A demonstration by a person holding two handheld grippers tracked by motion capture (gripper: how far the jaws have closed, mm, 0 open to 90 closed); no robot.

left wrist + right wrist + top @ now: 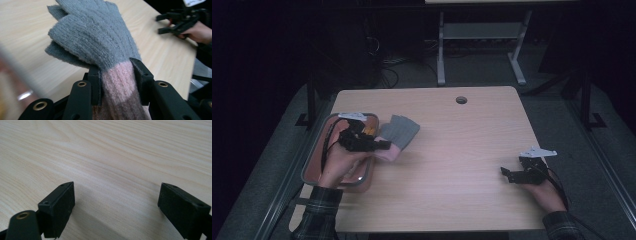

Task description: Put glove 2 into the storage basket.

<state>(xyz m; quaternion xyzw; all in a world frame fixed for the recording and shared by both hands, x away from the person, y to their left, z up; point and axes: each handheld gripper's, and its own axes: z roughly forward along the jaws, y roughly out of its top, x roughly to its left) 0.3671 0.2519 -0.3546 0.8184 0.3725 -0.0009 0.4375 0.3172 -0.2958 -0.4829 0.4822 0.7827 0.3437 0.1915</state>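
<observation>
High view: I see my left gripper (384, 145) at the table's (462, 150) left edge, clamped on a glove (398, 132) whose grey fingers point toward the far edge. A tray (312, 155) with a grey rim sits on that left edge, under my left hand (339, 162); the glove lies just beyond the tray's right rim, over bare table. Something orange (369, 131) shows inside the tray near its far right corner; I cannot tell what it is, and the hand hides the rest of the tray floor. My right gripper (506, 174) rests near the right edge toward the near right corner, well apart from the glove.

Left gripper view: I have the glove (95, 37) pinched at its pink cuff, one jaw on each side of the knit. Its grey fingers fan out ahead over the wood. The tray rim (15, 67) is a blur at the left. Farther off at upper right is the right gripper (165, 23), jaws apart.

Right gripper view: I see both jaws spread wide with nothing between them, just above bare table (112, 157).

Progress, as I judge it: the glove is out of the tray and gripped, but not yet released on the table. Letting it go, and emptying whatever is left in the tray, is still to do.
</observation>
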